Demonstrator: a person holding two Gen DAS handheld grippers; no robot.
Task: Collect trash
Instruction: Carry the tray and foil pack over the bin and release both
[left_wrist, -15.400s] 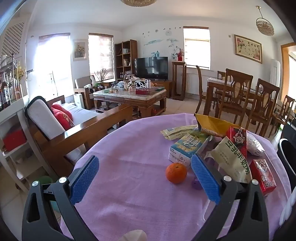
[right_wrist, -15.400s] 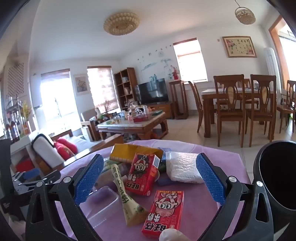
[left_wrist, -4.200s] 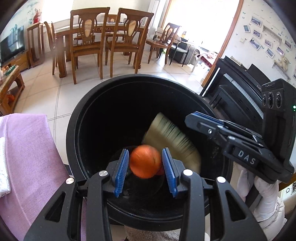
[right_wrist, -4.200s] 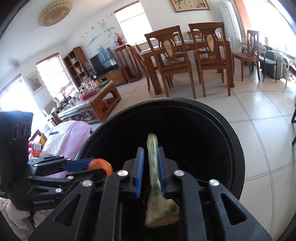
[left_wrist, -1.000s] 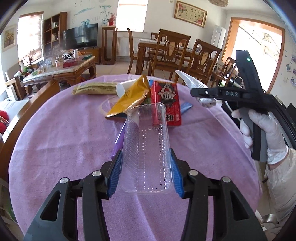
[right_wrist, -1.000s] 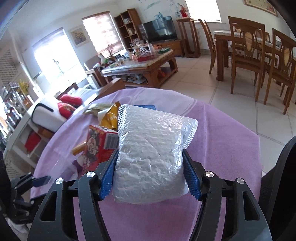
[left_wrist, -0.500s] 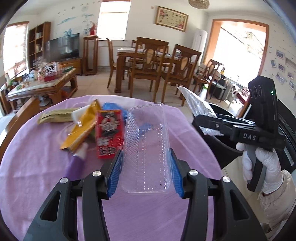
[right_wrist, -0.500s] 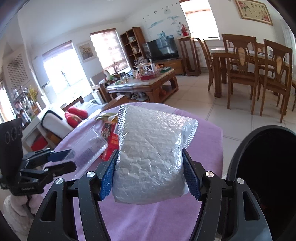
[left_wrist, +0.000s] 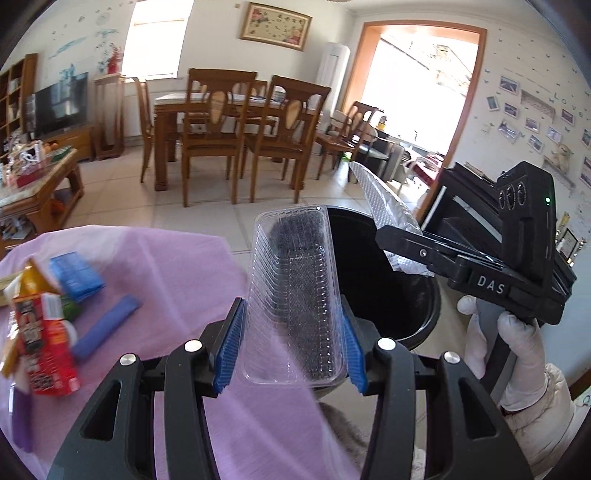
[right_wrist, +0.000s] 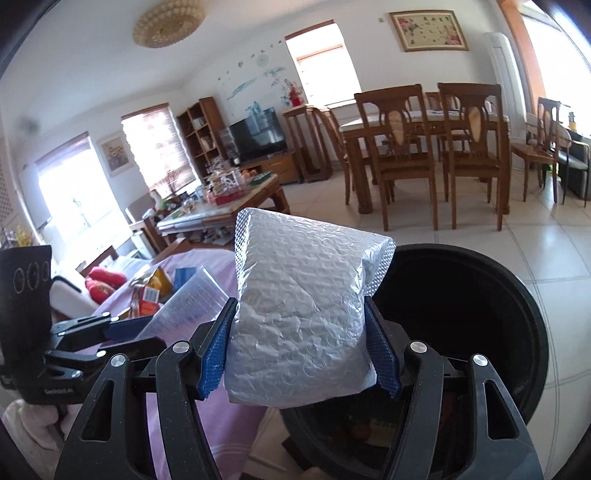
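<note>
My left gripper (left_wrist: 291, 349) is shut on a clear plastic tray (left_wrist: 295, 295), held at the table's edge with its far end over the rim of the black trash bin (left_wrist: 406, 295). My right gripper (right_wrist: 299, 356) is shut on a silver bubble-wrap pouch (right_wrist: 303, 314) beside the bin (right_wrist: 480, 314). In the left wrist view the right gripper (left_wrist: 391, 236) holds the pouch (left_wrist: 384, 206) above the bin. Earlier trash lies dimly at the bin's bottom (right_wrist: 369, 432).
On the purple tablecloth (left_wrist: 177, 277) lie a red drink carton (left_wrist: 44, 350), a blue carton (left_wrist: 75, 277), a purple wrapper (left_wrist: 107, 328) and a yellow bag (left_wrist: 29, 280). Dining chairs (left_wrist: 221, 136) stand beyond. A black piano (left_wrist: 465, 206) is right of the bin.
Both grippers have swung right from the table toward the bin with their loads still held. The tray's far end and the pouch now sit over the bin's opening.
</note>
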